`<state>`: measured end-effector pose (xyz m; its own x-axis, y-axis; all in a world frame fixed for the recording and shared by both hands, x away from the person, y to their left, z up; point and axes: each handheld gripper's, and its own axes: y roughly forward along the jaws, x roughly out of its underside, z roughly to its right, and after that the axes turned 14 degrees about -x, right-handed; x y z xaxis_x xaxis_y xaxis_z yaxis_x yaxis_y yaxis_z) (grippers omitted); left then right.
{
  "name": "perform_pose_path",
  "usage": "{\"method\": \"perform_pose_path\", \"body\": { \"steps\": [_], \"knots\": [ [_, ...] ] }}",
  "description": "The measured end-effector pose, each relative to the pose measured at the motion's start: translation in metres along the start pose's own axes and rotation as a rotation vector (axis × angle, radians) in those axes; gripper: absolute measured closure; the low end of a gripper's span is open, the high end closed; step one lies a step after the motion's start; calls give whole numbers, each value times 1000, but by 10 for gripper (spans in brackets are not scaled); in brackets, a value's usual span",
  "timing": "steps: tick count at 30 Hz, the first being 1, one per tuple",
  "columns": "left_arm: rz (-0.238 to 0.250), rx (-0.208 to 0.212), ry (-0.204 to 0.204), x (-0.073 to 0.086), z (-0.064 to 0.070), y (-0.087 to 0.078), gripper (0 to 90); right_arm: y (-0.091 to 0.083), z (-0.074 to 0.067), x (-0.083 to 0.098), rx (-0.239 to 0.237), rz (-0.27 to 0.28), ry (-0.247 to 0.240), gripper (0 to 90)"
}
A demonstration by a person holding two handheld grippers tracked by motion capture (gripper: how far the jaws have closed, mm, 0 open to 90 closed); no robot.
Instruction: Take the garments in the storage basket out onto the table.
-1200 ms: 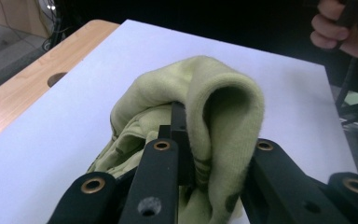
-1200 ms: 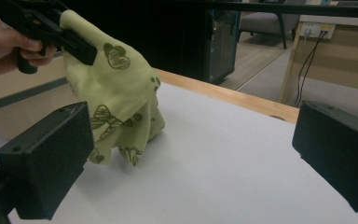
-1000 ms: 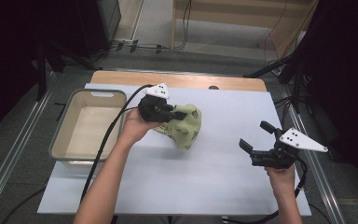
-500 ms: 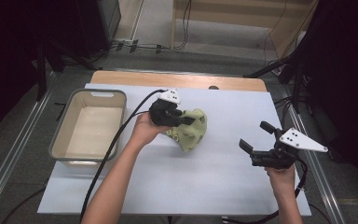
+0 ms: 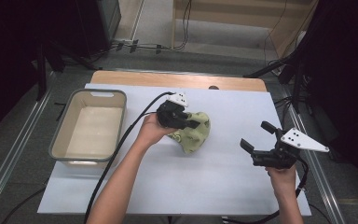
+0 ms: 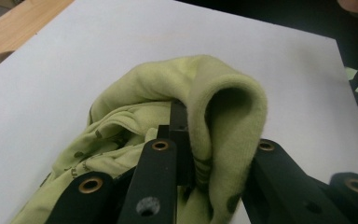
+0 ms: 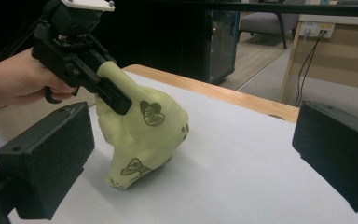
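Observation:
A yellow-green patterned cloth [image 5: 192, 135] lies bunched at the middle of the white table [image 5: 214, 186]. My left gripper [image 5: 195, 124] is shut on a fold at its top and holds that part raised. Up close, in the left gripper view, the cloth [image 6: 214, 93] is pinched between the jaws of the left gripper [image 6: 216, 151]. My right gripper [image 5: 256, 135] hovers open over the table's right side with nothing in it. Its view looks between the two wide-apart pads of the right gripper [image 7: 193, 158] at the cloth [image 7: 144, 135] and the left gripper [image 7: 109, 88].
A beige rectangular tub [image 5: 95, 92] stands at the table's left side, nothing visible in it. A wooden strip [image 5: 177, 80] runs along the far edge. Cables trail from both grippers towards the near edge. Bare white surface lies between the cloth and the right gripper.
My left gripper has moved right and slightly nearer, carrying the held cloth with it. The right gripper has stayed where it was, still open.

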<state>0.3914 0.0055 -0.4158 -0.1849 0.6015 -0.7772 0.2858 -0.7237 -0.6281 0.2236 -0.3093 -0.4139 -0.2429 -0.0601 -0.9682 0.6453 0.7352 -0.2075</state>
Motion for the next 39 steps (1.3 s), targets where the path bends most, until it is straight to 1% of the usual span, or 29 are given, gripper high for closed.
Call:
{"method": "perform_pose_path", "body": {
  "steps": [4,6,10,12,14,15,21,24,26,28,31,33,35,37,39],
  "knots": [
    [-18,1,4,-1,2,6,789,0,0,0,2,-2,-3,0],
    [-29,8,-8,-2,2,9,776,0,0,0,4,-5,-6,0],
    [-48,5,4,-4,4,13,768,0,0,0,4,-8,-3,0],
    [-52,9,-5,-4,5,15,757,1,0,0,4,-10,-2,0],
    [-57,7,-3,-5,5,17,750,1,0,0,3,-9,-3,0],
    [-62,8,4,-6,5,18,749,1,0,0,3,-8,-3,0],
    [-55,25,-16,-7,7,22,672,1,0,0,4,-10,-2,0],
    [-55,27,-14,-8,7,23,626,1,0,0,5,-10,-2,0],
    [-49,26,-13,-8,7,23,581,1,0,0,4,-10,-2,0],
    [-33,28,-23,-8,7,21,522,1,0,1,4,-11,-4,0],
    [-7,40,-50,-10,7,18,449,1,1,1,4,-13,-3,0],
    [2,39,-50,-11,6,15,398,1,1,2,6,-15,-2,0],
    [13,37,-61,-11,5,13,325,0,1,1,7,-14,2,0],
    [18,22,-70,-12,5,11,221,0,1,1,7,-11,-4,0],
    [26,17,-73,-12,5,8,155,0,1,1,7,-15,-1,0]
  ]
}}
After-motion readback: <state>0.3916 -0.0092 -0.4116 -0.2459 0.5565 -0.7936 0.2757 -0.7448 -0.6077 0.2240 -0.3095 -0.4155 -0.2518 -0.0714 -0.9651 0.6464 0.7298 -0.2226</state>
